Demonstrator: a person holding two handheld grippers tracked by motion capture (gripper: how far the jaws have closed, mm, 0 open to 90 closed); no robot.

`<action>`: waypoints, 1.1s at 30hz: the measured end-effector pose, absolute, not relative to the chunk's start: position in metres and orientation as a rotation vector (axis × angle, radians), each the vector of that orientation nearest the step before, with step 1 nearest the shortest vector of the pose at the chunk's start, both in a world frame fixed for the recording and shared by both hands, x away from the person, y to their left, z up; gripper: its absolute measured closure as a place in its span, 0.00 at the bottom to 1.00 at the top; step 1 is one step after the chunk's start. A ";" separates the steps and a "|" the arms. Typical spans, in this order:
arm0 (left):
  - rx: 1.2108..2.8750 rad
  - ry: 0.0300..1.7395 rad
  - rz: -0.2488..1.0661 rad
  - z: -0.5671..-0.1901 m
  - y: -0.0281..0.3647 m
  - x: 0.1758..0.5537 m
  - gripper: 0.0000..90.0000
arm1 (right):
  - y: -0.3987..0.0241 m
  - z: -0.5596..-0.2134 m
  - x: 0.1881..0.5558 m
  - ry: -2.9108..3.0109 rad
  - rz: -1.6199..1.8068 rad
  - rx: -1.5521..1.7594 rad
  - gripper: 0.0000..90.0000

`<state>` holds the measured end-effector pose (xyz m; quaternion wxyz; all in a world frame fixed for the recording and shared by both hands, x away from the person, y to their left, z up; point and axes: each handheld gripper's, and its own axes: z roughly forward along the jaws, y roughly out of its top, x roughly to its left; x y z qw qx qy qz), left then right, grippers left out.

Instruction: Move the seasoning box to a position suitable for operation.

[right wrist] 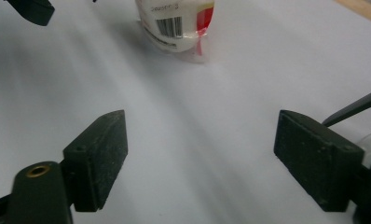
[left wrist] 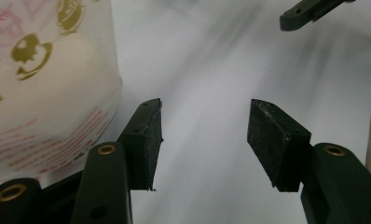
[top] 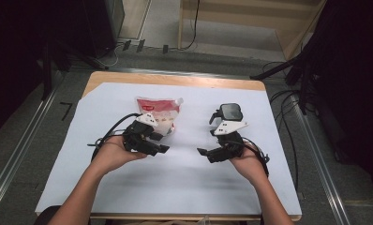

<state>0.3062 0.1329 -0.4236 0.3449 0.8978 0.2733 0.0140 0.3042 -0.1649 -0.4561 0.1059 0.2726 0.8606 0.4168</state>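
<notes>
Fig.: two hand-held tongs over a white-covered table, seen from above & from each tong cam.

Near edge: my forearms enter from the bottom of the high view. My left hand [top: 110,154] carries the left tongs [top: 162,149]; my right hand [top: 246,164] carries the right tongs [top: 202,152]. The two tips point inward, toward each other, w/ a gap of bare sheet between them.

Left tongs, own view [left wrist: 203,140]: jaws spread, nothing between the pads, white sheet [left wrist: 211,70] showing through the gap. The pouch [left wrist: 44,79] sits just beside the left jaw, at upper left; whether it touches the jaw I can't tell.

Right tongs, own view [right wrist: 200,154]: jaws spread wide, nothing pinched, sheet below. Pouch [right wrist: 179,23] lies farther off at top, barcode facing the cam.

Mid table, high view: pouch [top: 159,115], red & white w/ a spout at its upper right corner, lies flat on the sheet [top: 184,187] just beyond the left tongs. A small dark object [top: 231,111] stands just beyond the right tongs; what it is I can't tell.

Far: wooden table edge [top: 175,79], then floor w/ cables [top: 287,101].
</notes>
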 end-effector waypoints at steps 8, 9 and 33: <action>2.386 0.626 0.083 -0.432 0.132 0.301 0.45 | -0.169 -0.465 0.300 2.559 1.287 0.889 0.16; 2.385 0.628 0.071 -0.433 0.132 0.300 0.45 | -0.169 -0.465 0.300 2.556 1.294 0.895 0.16; 2.320 0.651 0.014 -0.426 0.136 0.298 0.39 | -0.183 -0.458 0.297 2.546 1.349 0.882 0.25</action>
